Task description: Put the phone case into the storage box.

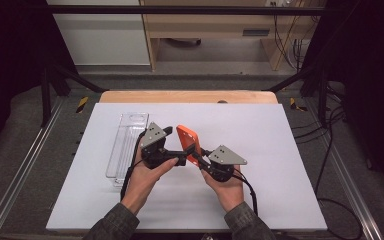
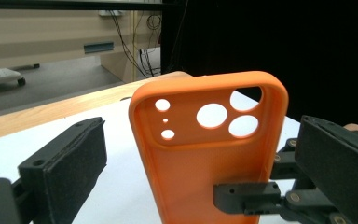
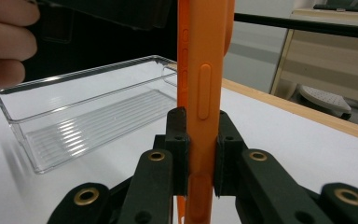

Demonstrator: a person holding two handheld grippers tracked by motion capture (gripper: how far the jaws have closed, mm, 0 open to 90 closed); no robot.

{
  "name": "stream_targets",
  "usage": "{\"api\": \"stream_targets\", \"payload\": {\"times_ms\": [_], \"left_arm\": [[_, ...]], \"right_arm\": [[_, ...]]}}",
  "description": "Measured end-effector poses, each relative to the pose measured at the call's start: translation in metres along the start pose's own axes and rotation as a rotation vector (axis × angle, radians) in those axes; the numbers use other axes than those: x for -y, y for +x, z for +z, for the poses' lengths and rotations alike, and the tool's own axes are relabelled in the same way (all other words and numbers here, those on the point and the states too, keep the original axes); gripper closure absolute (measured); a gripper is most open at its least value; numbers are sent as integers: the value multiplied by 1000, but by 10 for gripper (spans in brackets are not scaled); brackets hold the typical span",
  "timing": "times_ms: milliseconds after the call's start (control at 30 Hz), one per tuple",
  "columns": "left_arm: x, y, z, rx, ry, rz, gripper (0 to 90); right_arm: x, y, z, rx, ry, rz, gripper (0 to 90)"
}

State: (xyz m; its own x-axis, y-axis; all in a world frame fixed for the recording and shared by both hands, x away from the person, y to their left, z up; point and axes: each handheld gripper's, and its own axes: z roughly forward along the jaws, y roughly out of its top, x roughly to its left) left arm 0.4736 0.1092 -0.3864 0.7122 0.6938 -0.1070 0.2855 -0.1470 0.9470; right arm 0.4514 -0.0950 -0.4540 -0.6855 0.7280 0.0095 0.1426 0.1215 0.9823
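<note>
Orange case (image 1: 187, 142) held upright above the tabletop (image 1: 280, 150), mid-table, camera holes uppermost. Right tool (image 3: 200, 154) clamped on the case's side edge, jaws tight against both faces. Left tool (image 2: 200, 158) spread wide, one jaw either side of the case, not touching. Clear tray (image 1: 126, 145) lies just left of it.
</note>
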Motion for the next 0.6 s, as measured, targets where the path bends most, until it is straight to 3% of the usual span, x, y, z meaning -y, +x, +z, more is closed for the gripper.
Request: {"api": "stream_targets", "payload": {"times_ms": [233,533,600], "left_arm": [[3,3,4,-5,3,-36,20],[4,3,6,5,-2,-44,19],[4,5,6,11,-7,-69,28]], "right_arm": [[1,5,3,-14,-1,1,795],[2,12,7,-33,3,8,795],[1,13,7,-33,4,8,795]]}}
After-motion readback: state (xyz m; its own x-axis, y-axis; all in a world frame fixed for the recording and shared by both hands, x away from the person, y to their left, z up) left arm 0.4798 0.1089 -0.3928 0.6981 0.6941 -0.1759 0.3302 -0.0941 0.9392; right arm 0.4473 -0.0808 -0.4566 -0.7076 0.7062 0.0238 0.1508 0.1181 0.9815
